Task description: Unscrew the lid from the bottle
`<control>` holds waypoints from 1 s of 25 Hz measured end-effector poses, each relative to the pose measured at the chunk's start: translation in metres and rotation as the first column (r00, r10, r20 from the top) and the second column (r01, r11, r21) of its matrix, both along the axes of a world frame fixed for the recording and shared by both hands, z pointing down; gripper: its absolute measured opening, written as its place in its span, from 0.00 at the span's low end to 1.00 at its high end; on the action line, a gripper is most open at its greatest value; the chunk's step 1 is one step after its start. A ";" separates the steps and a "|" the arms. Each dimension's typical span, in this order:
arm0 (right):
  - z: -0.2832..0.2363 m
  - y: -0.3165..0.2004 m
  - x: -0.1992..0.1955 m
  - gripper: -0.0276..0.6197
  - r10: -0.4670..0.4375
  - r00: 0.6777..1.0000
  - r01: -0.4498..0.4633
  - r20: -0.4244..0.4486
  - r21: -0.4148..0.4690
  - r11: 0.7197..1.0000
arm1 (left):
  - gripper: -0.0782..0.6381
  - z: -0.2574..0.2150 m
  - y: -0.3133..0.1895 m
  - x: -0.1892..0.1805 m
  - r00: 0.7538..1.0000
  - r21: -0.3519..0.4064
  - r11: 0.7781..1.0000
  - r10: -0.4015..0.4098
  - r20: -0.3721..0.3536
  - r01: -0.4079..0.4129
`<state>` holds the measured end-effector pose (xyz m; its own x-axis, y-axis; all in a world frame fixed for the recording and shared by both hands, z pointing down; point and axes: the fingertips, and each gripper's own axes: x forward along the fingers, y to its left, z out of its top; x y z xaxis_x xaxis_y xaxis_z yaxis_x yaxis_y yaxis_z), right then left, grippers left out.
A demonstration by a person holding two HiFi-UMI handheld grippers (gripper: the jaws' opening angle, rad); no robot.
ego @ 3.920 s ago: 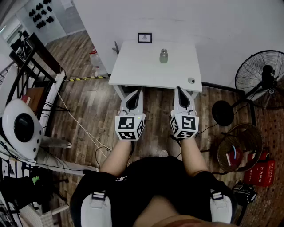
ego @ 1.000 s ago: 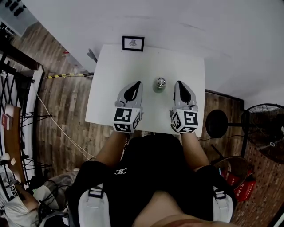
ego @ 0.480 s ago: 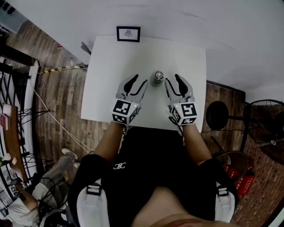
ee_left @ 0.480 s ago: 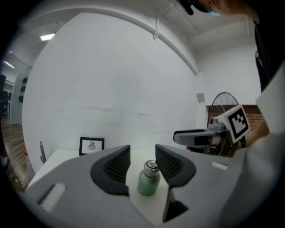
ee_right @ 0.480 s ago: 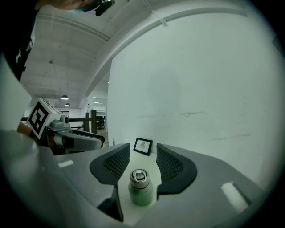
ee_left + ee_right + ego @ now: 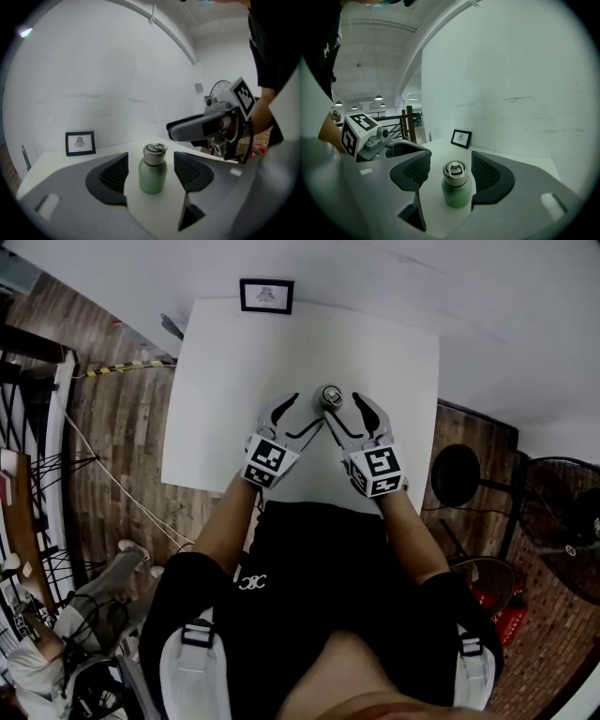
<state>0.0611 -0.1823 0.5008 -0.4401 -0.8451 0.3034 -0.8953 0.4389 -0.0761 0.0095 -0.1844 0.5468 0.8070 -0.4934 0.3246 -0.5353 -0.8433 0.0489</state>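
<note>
The left gripper [image 6: 302, 412] and right gripper [image 6: 344, 410], jaws just spreading, frame the untouched bottle [image 6: 330, 398]; its lid [image 6: 154, 153] is not yet unscrewed.

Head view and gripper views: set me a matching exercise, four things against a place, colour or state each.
Things: 1 bottle; 2 lid; 3 picture frame; 4 left gripper.
States: A at the far edge of the table; B green, upright; C jaws apart, touching nothing; D silver, on the bottle.
Pairs: 1-B, 2-D, 3-A, 4-C. The left gripper's jaws have just been opening; the bottle shows between them, untouched.
</note>
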 end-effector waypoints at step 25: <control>0.052 -0.027 -0.002 0.42 0.168 0.975 -0.175 -0.147 -0.035 0.984 | 0.60 0.073 -0.012 0.048 0.987 -0.043 0.987 0.159 0.032 -0.158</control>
